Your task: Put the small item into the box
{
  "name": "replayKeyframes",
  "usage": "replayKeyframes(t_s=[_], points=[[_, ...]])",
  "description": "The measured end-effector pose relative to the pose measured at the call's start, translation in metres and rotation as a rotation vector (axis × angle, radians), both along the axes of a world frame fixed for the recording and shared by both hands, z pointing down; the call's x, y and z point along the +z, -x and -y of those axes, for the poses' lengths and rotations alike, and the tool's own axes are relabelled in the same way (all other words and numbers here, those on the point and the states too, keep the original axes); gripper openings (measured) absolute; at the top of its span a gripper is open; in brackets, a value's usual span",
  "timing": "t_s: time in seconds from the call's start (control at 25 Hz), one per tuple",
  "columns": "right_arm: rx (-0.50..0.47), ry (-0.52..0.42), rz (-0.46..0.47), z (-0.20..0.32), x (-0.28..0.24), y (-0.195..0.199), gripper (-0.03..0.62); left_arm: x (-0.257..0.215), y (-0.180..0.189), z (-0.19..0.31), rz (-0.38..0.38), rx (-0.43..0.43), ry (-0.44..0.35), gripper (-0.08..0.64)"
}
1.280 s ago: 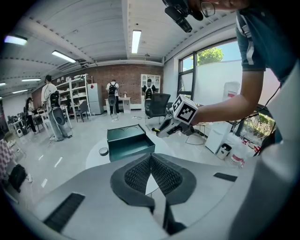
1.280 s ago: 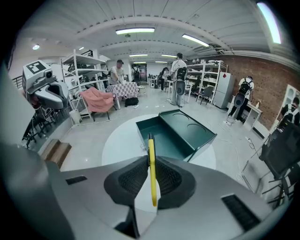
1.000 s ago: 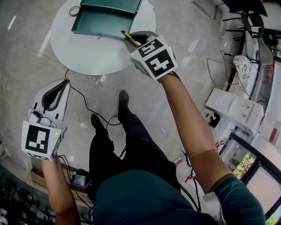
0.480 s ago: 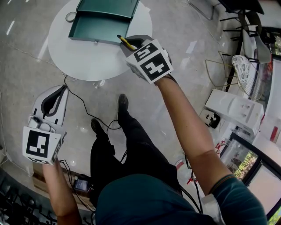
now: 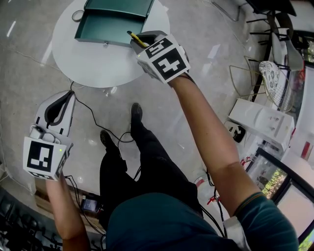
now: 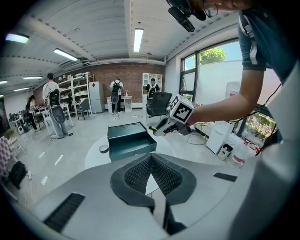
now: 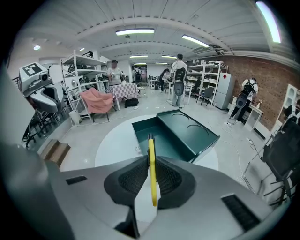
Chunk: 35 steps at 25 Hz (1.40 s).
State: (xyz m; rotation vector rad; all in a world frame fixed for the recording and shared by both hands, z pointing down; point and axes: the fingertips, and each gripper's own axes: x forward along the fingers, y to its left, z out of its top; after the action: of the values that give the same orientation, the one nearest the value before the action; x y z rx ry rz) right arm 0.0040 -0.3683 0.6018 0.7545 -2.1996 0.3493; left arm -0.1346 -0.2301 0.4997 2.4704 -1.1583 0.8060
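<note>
A dark green open box (image 5: pixel 109 28) with its lid (image 5: pixel 120 6) laid open behind it stands on a round white table (image 5: pixel 98 61). My right gripper (image 5: pixel 139 45) is shut on a thin yellow pen (image 5: pixel 135 39) and hovers at the box's near right corner. In the right gripper view the yellow pen (image 7: pixel 152 171) stands upright between the pads, with the green box (image 7: pixel 161 139) just ahead. My left gripper (image 5: pixel 63 100) hangs low at the left over the floor, away from the table, jaws together with nothing in them. From the left gripper view, the box (image 6: pixel 130 143) and the right gripper (image 6: pixel 158 131) lie ahead.
A small round roll of tape (image 5: pixel 77 15) lies on the table left of the box. Black cables (image 5: pixel 100 125) run across the shiny floor under the table. White cartons (image 5: pixel 262 120) and wire chairs (image 5: pixel 267 73) crowd the right side. People stand by far shelves (image 7: pixel 178 84).
My right gripper has carried the yellow pen up and to the left, closer to the green box. The left gripper has stayed nearly in place.
</note>
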Motion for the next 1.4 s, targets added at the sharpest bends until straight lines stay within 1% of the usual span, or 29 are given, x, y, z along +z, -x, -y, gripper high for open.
replayKeyframes(t_s=[0.52,0.84,1.0,1.24,1.4], points=[[-0.029,0.012,-0.018,0.021,0.02,0.024,0.066,0.01,0.012,0.005,-0.012,-0.021,0.016,0.018],[-0.031,0.027,-0.025,0.029,0.036,0.035,0.066,0.015,0.026,0.007,0.001,-0.041,0.016,0.018],[-0.03,0.033,-0.045,0.032,0.046,0.038,0.066,0.02,0.033,0.006,-0.001,-0.047,0.024,0.018],[-0.033,0.045,-0.05,0.035,0.056,0.041,0.066,0.023,0.037,0.006,-0.005,-0.054,0.028,0.018],[-0.036,0.037,-0.063,0.04,0.057,0.042,0.066,0.024,0.039,0.008,-0.004,-0.057,0.03,0.018]])
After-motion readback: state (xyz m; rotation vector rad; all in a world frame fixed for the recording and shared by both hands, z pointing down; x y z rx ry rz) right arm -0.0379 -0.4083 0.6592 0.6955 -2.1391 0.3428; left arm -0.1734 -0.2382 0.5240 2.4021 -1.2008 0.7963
